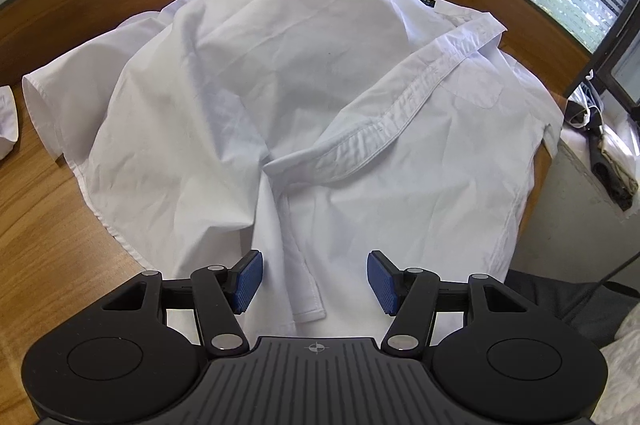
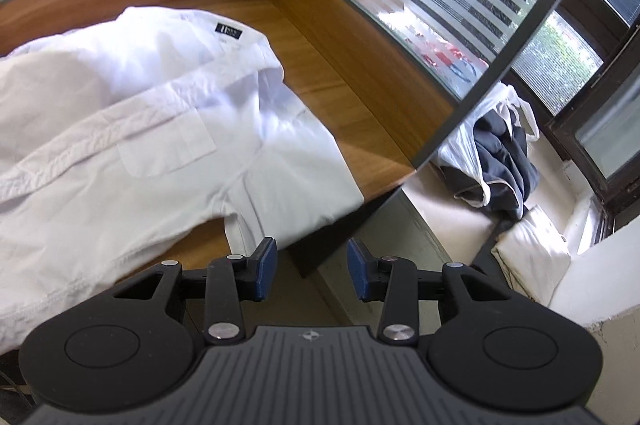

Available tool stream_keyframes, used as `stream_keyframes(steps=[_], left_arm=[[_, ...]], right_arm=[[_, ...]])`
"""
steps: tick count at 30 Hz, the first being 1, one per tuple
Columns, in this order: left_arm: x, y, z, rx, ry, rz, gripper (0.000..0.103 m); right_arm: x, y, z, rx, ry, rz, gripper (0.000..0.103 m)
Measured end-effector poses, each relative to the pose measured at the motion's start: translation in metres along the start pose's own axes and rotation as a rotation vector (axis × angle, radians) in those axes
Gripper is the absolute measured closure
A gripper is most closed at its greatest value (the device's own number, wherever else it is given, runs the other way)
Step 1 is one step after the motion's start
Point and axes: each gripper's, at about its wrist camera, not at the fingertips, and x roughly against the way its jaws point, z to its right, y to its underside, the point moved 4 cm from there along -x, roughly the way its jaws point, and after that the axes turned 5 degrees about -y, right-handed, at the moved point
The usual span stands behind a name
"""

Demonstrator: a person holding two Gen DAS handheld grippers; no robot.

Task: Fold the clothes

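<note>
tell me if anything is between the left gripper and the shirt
Nothing visible. The left gripper hangs open right over the white shirt, its jaws to either side of the hem, with no other object between them.

The rumpled white shirt point(image 1: 280, 97) covers most of the counter point(image 1: 44, 225), leaving bare wood at its left and far right. Wooden partition walls point(image 2: 352, 37) close the back corner. Past the counter's right edge the floor seems open, apart from a bagged dark bundle point(image 2: 496, 161).

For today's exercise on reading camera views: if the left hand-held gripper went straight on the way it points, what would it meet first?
Probably the white shirt: the open left hand-held gripper already hangs over its button placket, which runs between the fingers. How high it hangs is unclear.
</note>
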Motion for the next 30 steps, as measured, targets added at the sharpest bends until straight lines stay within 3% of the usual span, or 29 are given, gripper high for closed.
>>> stream_keyframes(steps=[9, 15, 20, 25, 30], left_arm=[[0.004, 0.0, 0.011, 0.001, -0.02, 0.014, 0.042], [0.005, -0.003, 0.008, 0.009, -0.056, 0.022, 0.041], [-0.001, 0.001, -0.001, 0.005, -0.121, 0.005, 0.038], [0.002, 0.012, -0.005, 0.02, -0.14, -0.034, 0.038], [0.01, 0.028, 0.0, 0.054, -0.13, -0.071, 0.038]], right_arm=[[0.002, -0.017, 0.002, -0.044, -0.074, 0.054, 0.059], [-0.024, -0.026, -0.019, -0.054, -0.155, 0.071, 0.057], [-0.069, -0.026, -0.049, -0.039, -0.23, 0.031, 0.056], [-0.113, -0.009, -0.057, -0.093, -0.262, -0.058, 0.057], [-0.142, 0.005, -0.039, -0.315, -0.326, -0.107, 0.067]])
